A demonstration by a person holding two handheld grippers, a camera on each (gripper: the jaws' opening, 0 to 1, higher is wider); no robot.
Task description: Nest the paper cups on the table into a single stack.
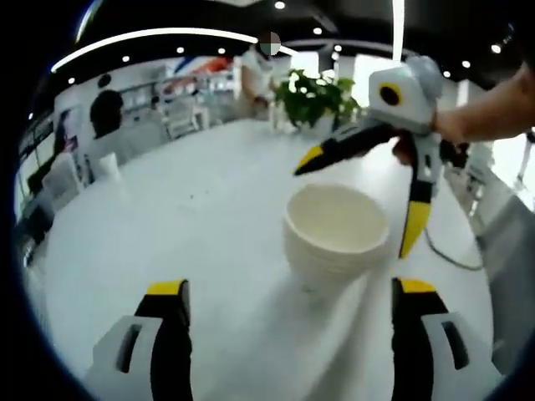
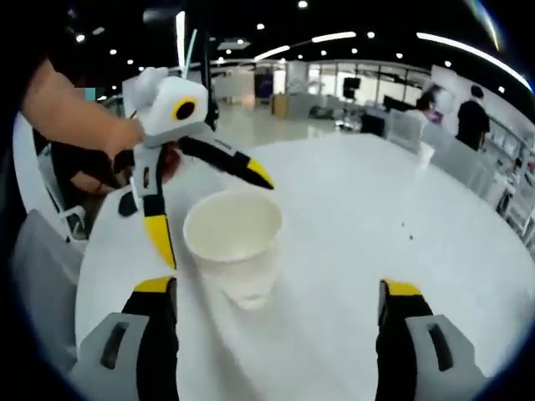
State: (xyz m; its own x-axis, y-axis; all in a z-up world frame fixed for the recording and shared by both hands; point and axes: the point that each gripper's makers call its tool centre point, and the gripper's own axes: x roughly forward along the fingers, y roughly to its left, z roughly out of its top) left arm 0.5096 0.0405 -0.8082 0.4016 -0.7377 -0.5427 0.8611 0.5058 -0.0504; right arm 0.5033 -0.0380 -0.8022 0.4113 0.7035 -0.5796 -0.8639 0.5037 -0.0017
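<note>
A stack of nested white paper cups (image 1: 336, 238) stands upright on the round white table (image 1: 209, 192), its layered rims showing. My left gripper (image 1: 291, 288) is open just in front of it, with nothing between the fingers. From the right a hand brings in my right gripper (image 1: 355, 209), open, its yellow-tipped fingers spread behind and beside the stack's rim. In the right gripper view the same cup stack (image 2: 238, 251) sits ahead of my open right gripper (image 2: 277, 286). The left gripper (image 2: 219, 221) is open at the stack's far left side.
A potted plant (image 1: 313, 96) stands at the table's far edge. A cable (image 1: 451, 251) lies on the table to the right. A small white object, maybe a cup (image 2: 426, 154), sits near the far rim. Chairs (image 2: 42, 251) and people (image 2: 472, 117) surround the table.
</note>
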